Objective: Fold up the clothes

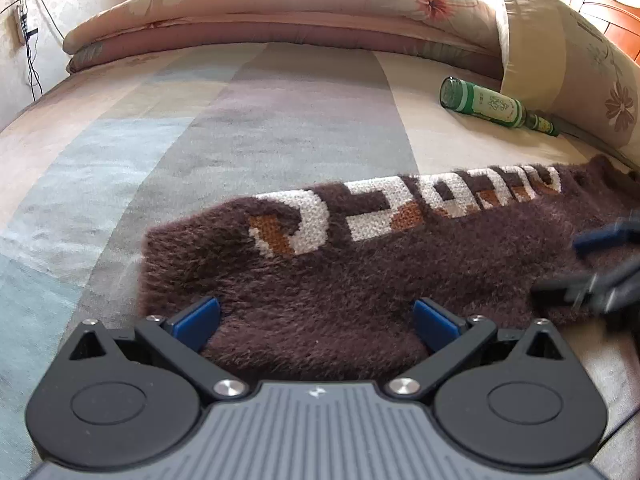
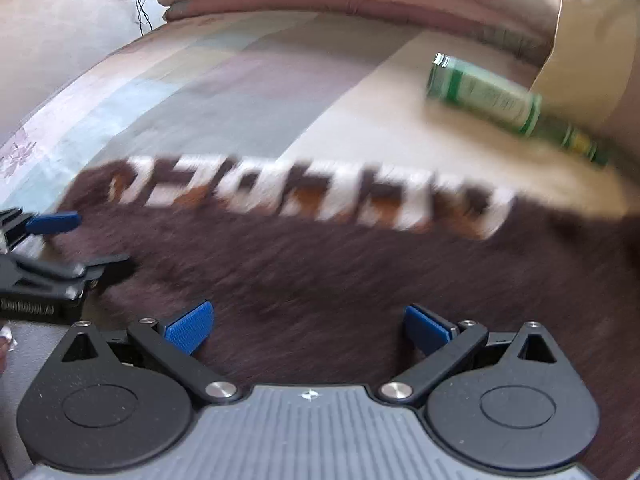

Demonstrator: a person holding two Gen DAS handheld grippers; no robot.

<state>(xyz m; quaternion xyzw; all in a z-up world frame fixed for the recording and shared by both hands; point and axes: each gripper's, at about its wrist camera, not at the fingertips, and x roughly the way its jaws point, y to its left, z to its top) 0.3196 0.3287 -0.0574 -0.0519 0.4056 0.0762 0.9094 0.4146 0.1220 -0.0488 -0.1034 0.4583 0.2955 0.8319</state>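
A fuzzy dark-brown knit garment point(image 1: 360, 280) with white and orange lettering lies flat on the bed. In the left wrist view my left gripper point(image 1: 316, 322) stands open over the garment's near left corner, blue pads spread wide with only fabric below. The right gripper point(image 1: 600, 264) shows blurred at the right edge, over the cloth. In the right wrist view the same garment point(image 2: 340, 272) fills the foreground, motion-blurred. My right gripper point(image 2: 310, 328) is open above it, nothing pinched. The left gripper point(image 2: 56, 248) appears at the left edge, by the garment's end.
A striped pastel bedsheet point(image 1: 240, 128) covers the bed. A green glass bottle point(image 1: 492, 106) lies on its side at the right, next to a floral pillow point(image 1: 568, 64). A rolled floral quilt point(image 1: 280, 12) runs along the far side. Cables hang on the left wall point(image 1: 28, 40).
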